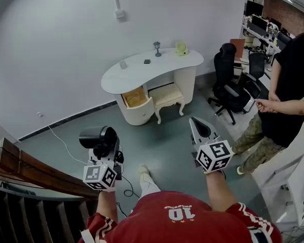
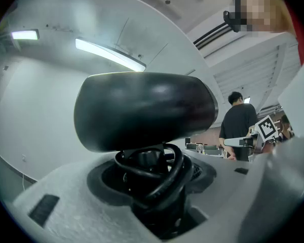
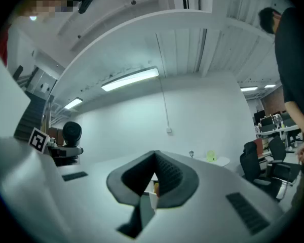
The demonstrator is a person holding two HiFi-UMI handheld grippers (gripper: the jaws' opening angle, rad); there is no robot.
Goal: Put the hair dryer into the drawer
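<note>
Left gripper (image 1: 105, 151): jaws wide but clamped on the dryer (image 1: 97, 136) by its handle, barrel crosswise above the jaws, cord (image 2: 164, 178) coiled round the handle between them. Looks like a firm hold, gripper about level. Right gripper (image 1: 195, 123): jaws closed to a point, nothing in them, also level.

So the dryer is in the left gripper, near-left, well apart from the target. The drawer (image 1: 136, 98) is open at the left end of the white desk (image 1: 157, 65) on the far side, wood inside showing. A stool (image 1: 167, 95) sits just right of it. Chairs (image 1: 228, 85) and a bystander (image 1: 289, 85) are further right, out of the path.

Step as I read it: carry, not yet at the drawer. Notes:
- Walk it over with the grip as is; don't regrip mid-carry, since the handle plus cord stack could slip.
- Approach from the drawer's left or front and keep clear of the stool.
- The barrel is wider than the handle, so lay it along the drawer, then lower until it rests before opening.
- Keep the cord bundle inside the rim so the drawer can close.
- A dark cable (image 1: 126, 189) lies on the floor by the foot. Can't tell if it's the dryer's; watch for a snag.
- The right gripper is free to steady the drawer front.
</note>
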